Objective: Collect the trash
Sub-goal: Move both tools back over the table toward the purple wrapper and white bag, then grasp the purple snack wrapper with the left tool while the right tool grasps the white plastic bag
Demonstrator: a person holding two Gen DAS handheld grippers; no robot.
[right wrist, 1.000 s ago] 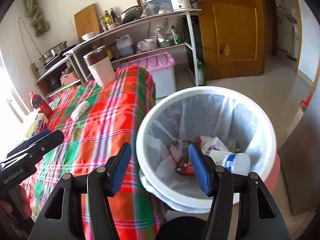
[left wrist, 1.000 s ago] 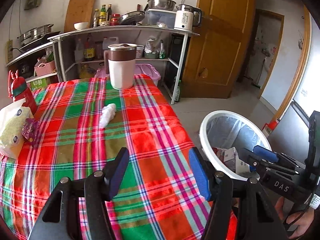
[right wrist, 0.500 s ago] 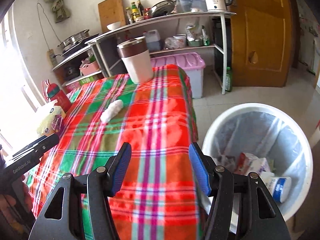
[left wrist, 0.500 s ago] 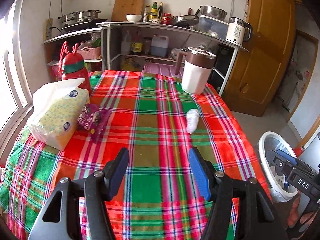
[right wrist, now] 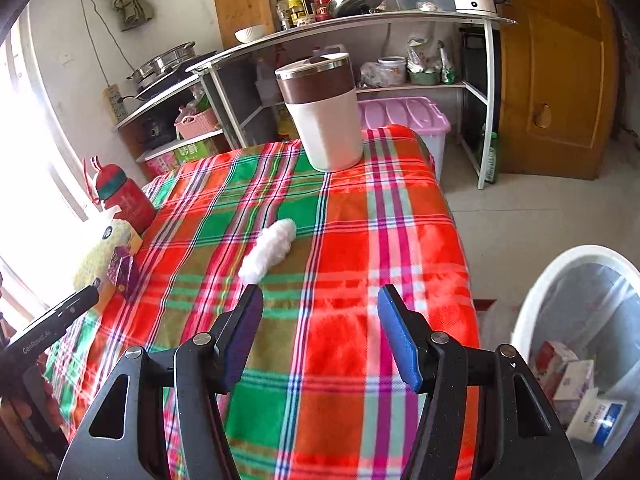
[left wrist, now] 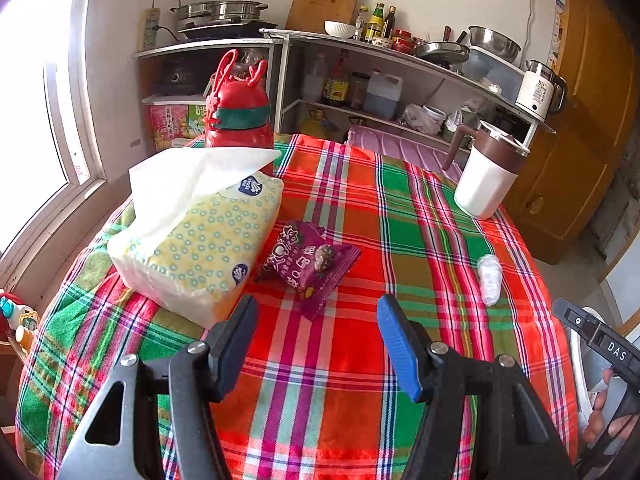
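From the left wrist, the left gripper [left wrist: 318,330] is hovering over the plaid tabletop [left wrist: 360,360], jaws apart and empty — the purple wrapper [left wrist: 310,262] is lying just ahead, beside the tissue pack [left wrist: 200,240].

From the right wrist, the right gripper [right wrist: 320,328] is hanging jaws apart — the white wad [right wrist: 269,250] is lying just ahead, the trash bin [right wrist: 580,320] sitting beside the tabletop.
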